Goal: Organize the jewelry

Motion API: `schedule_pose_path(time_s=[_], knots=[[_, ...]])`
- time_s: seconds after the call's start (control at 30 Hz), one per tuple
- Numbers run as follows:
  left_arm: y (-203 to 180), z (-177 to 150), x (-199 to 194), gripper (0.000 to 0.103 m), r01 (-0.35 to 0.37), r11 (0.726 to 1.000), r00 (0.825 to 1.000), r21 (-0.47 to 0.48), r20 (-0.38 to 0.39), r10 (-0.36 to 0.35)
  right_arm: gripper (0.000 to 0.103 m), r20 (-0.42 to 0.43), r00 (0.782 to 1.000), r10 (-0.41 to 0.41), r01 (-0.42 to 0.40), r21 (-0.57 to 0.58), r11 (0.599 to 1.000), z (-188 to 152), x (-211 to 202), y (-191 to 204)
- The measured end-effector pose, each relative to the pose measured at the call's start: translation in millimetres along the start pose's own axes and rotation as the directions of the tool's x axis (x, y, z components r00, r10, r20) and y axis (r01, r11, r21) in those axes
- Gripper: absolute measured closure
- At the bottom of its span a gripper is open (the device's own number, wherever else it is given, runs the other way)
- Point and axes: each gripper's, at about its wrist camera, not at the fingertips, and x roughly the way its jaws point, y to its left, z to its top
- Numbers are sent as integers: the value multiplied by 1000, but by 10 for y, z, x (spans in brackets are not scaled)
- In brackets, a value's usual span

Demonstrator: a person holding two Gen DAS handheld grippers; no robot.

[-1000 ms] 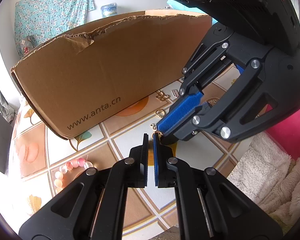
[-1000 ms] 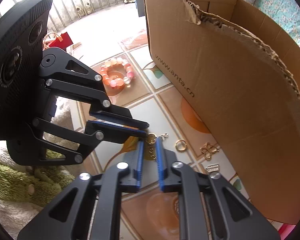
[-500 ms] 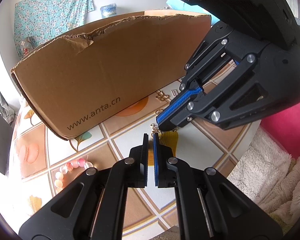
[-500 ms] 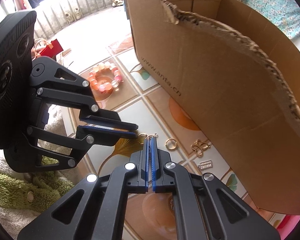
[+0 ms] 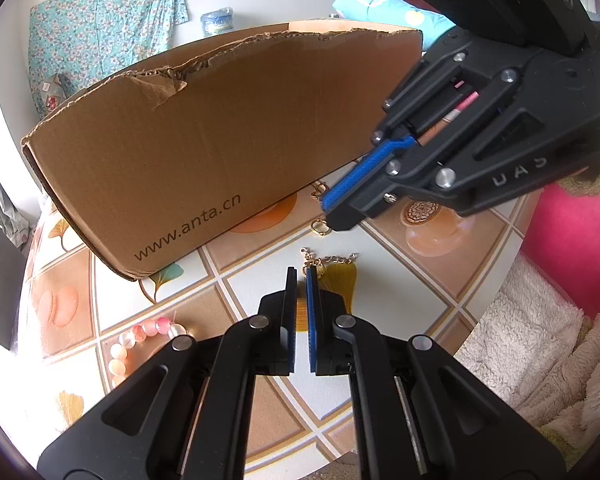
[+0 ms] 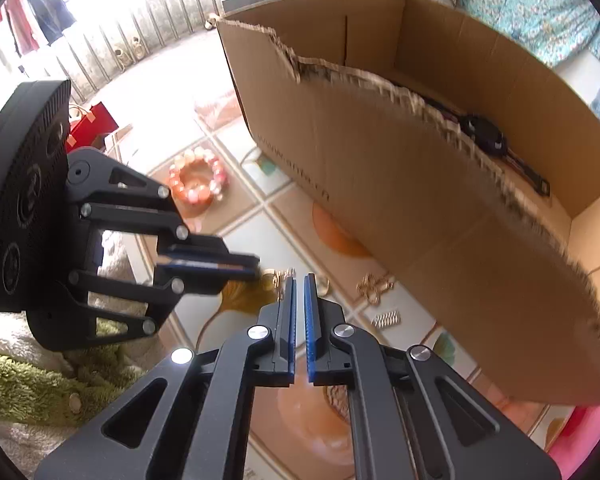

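Both fisheye views are bright with daylight. In the right wrist view, light floods from the top left, where the background burns out to white glare. That view is smeared by motion blur: the torn edge of the cardboard box [image 6: 440,216] and its printed lettering are streaked. The left wrist view is sharp, the box lettering crisp. Straight lines bow toward the rims, and black vignette fills every corner. Soft shadows lie under the box on the patterned surface [image 5: 400,284].

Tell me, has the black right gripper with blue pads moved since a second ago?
Yes. In the left wrist view the right gripper has lifted off the gold chain and drawn back toward the brown cardboard box, its jaws opening with nothing between them.
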Motion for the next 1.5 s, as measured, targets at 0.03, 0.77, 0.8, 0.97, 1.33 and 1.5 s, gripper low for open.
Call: schedule_pose_path(time_s=[0.03, 0.77, 0.8, 0.97, 1.33, 1.5], knots=[[1, 0, 0, 99, 0, 1000, 1000, 0, 0, 0, 90, -3, 1000, -2, 2, 3, 1000, -34, -22, -6], [8, 6, -8, 99, 0, 1000, 1000, 0, 2, 0, 101, -21, 1000, 7, -7, -27, 1000, -106, 124, 202], [6, 6, -9, 99, 0, 1000, 1000, 0, 2, 0, 101, -15, 1000, 9, -9, -20, 1000, -106, 111, 180], [4, 4, -6, 99, -1, 1000, 1000, -1, 3, 1, 101, 39, 999, 17, -18, 12, 1000, -85, -40, 116], [18, 15, -14, 99, 5, 1000, 1000, -16, 1, -5, 99, 57, 997, 41, -45, 73, 996, -98, -172, -10], [61, 15, -41, 99, 6, 1000, 1000, -19, -6, -6, 84, 51, 998, 42, -45, 55, 997, -88, -90, 46]])
